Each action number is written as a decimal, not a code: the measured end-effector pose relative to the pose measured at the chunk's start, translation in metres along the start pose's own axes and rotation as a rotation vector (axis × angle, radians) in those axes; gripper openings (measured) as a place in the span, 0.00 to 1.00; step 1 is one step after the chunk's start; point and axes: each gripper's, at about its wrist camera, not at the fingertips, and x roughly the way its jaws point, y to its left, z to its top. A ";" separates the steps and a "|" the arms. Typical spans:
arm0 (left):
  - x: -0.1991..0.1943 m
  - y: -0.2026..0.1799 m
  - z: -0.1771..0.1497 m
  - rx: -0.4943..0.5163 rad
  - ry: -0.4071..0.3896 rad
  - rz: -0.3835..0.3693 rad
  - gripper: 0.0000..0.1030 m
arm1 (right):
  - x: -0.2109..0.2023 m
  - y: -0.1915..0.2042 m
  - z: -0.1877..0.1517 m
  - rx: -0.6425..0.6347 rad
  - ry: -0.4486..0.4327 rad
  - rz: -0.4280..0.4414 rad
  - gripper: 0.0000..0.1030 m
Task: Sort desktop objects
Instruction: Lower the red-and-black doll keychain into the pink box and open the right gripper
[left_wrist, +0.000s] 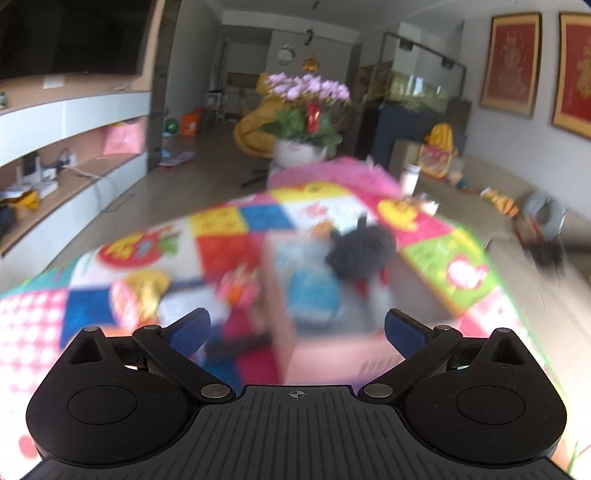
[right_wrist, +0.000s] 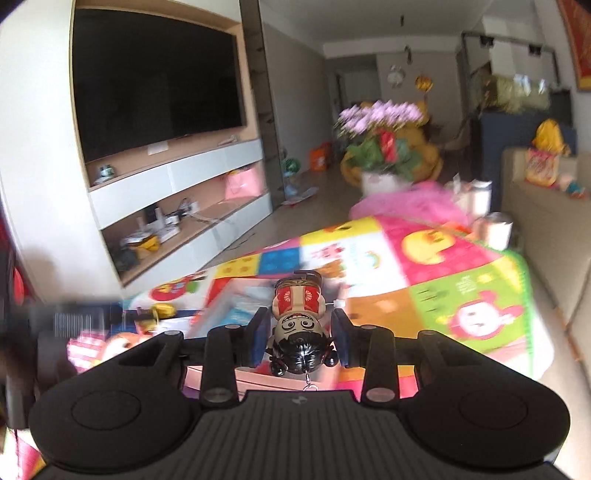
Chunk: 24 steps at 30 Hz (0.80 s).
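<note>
Pink box (left_wrist: 325, 332) blocks centre frame, dark plush toy (left_wrist: 360, 254) on its far rim. Small toys (left_wrist: 240, 288) crowd lower left. Patterned mat (right_wrist: 461, 288) at centre right lies bare; cups (right_wrist: 496, 227) stand upper right.

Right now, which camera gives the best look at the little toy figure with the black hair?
The right wrist view. The toy figure hangs upside down between the right gripper jaws, close to the lens and sharp, red patterned body and painted face clear. The left wrist view is motion-blurred; the figure does not show there, only a dark fuzzy thing above the pink box.
</note>
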 end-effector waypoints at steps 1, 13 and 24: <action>-0.004 0.004 -0.011 0.005 0.011 0.008 1.00 | 0.011 0.004 0.005 0.002 0.013 0.010 0.34; -0.031 0.049 -0.083 -0.083 0.067 0.105 1.00 | 0.079 0.024 0.015 0.004 0.098 -0.103 0.54; -0.033 0.094 -0.104 -0.206 0.072 0.266 1.00 | 0.114 0.107 -0.005 -0.207 0.195 -0.019 0.54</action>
